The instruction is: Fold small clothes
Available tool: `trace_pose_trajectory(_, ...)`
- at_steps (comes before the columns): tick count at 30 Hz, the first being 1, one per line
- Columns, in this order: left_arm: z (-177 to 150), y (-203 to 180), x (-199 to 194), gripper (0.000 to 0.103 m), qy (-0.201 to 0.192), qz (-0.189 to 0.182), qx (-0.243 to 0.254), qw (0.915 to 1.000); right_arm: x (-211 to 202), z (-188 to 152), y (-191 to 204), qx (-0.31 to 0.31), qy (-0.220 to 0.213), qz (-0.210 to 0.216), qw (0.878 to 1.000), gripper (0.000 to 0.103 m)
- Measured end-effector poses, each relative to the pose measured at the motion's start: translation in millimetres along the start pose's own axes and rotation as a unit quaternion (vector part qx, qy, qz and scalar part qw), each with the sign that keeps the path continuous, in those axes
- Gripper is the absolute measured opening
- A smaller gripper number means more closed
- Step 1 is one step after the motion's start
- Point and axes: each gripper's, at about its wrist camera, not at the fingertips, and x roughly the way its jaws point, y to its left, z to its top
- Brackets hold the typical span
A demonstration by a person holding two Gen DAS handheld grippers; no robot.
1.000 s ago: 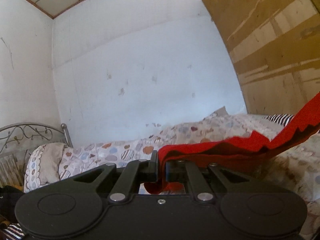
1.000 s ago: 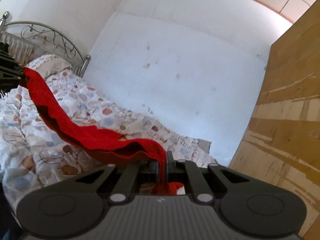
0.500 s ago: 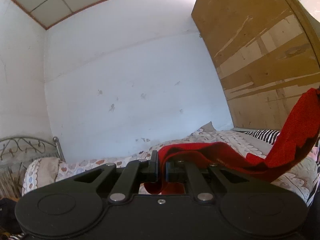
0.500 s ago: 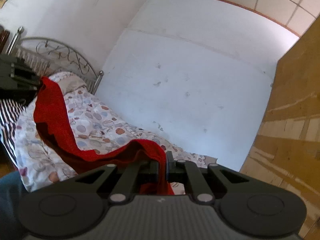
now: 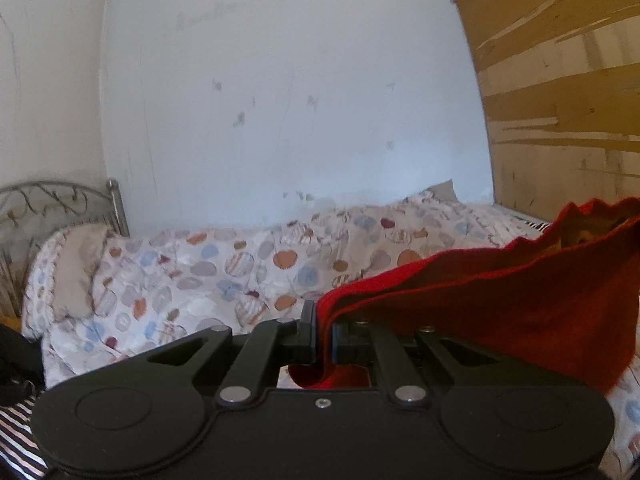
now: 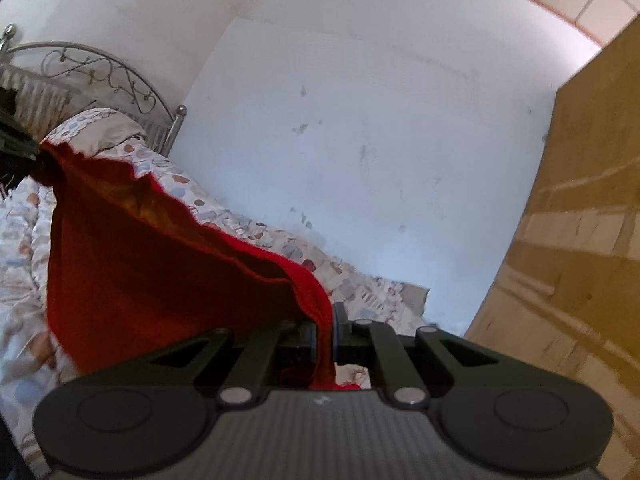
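A small red knit garment (image 5: 520,304) with a zigzag edge hangs in the air between my two grippers, above the bed. My left gripper (image 5: 324,320) is shut on one corner of it; the cloth runs off to the right. My right gripper (image 6: 333,328) is shut on the other corner of the garment (image 6: 152,272); the cloth spreads wide to the left, up to the left gripper (image 6: 16,148) at the left edge of that view. The garment's lower part hangs loose.
A bed with a quilt printed with hearts and dots (image 5: 240,272) lies below, with a pillow (image 5: 80,272) and a metal headboard (image 6: 100,76) at the left. A white wall (image 5: 280,100) stands behind. A wooden wardrobe (image 5: 560,100) stands at the right. Striped cloth (image 5: 16,432) lies low left.
Both grippers have dropped and tilted down toward the bed. The red garment, a slack narrow band before, now hangs spread as a broad sheet between them.
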Motion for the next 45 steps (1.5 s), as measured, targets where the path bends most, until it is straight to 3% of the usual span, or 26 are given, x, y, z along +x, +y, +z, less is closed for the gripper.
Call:
trace_pose_trajectory(8,10.9,-1.3,124.9,0.007,0.043,-0.005,0.008,0.999,118.8,-12.3,-26.6,0.037,0.059,0.03,0.997,0.008)
trace_pose_trajectory(13,-5.8,-8.8,193.3,0.007,0.088,-0.005,0.018,0.996,192.0,-35.6,-43.0,0.082,0.112,0.05,0.989,0.008)
trace_pose_trajectory(18,-24.6,-19.8,237.2,0.007,0.113,0.009,0.052,0.9922,243.9,-57.4,-37.3,0.081,0.149,0.06,0.984,0.009)
trace_pose_trajectory(25,-42.6,-21.2,281.4,0.009,0.158,0.01,0.022,0.9871,278.1,-78.8,-22.2,0.096,0.175,0.064,0.978,0.009)
trace_pose_trajectory(36,-58.1,-19.7,317.8,0.01,0.19,0.021,-0.037,0.9808,311.7,-91.2,-18.9,0.094,0.19,0.062,0.975,0.009)
trace_pose_trajectory(40,-62.6,-20.5,322.1,0.016,0.196,0.022,-0.037,0.9796,321.6,-105.3,-20.4,0.122,0.214,0.075,0.966,0.018)
trace_pose_trajectory(42,-62.7,-20.2,321.8,0.023,0.198,0.021,-0.037,0.9794,321.5,-111.6,-26.8,0.151,0.216,0.084,0.961,0.029)
trace_pose_trajectory(43,-62.4,-19.4,321.6,0.038,0.199,0.025,-0.037,0.9789,321.0,-113.7,-30.6,0.164,0.218,0.08,0.959,0.05)
trace_pose_trajectory(44,-61.4,-17.4,321.3,0.064,0.2,0.033,-0.041,0.9783,319.3,-115.3,-35.3,0.177,0.215,0.078,0.957,0.069)
trace_pose_trajectory(45,-60.4,-13.2,320.7,0.077,0.2,0.041,-0.051,0.9776,316.9,-116.0,-39.9,0.188,0.21,0.079,0.956,0.074)
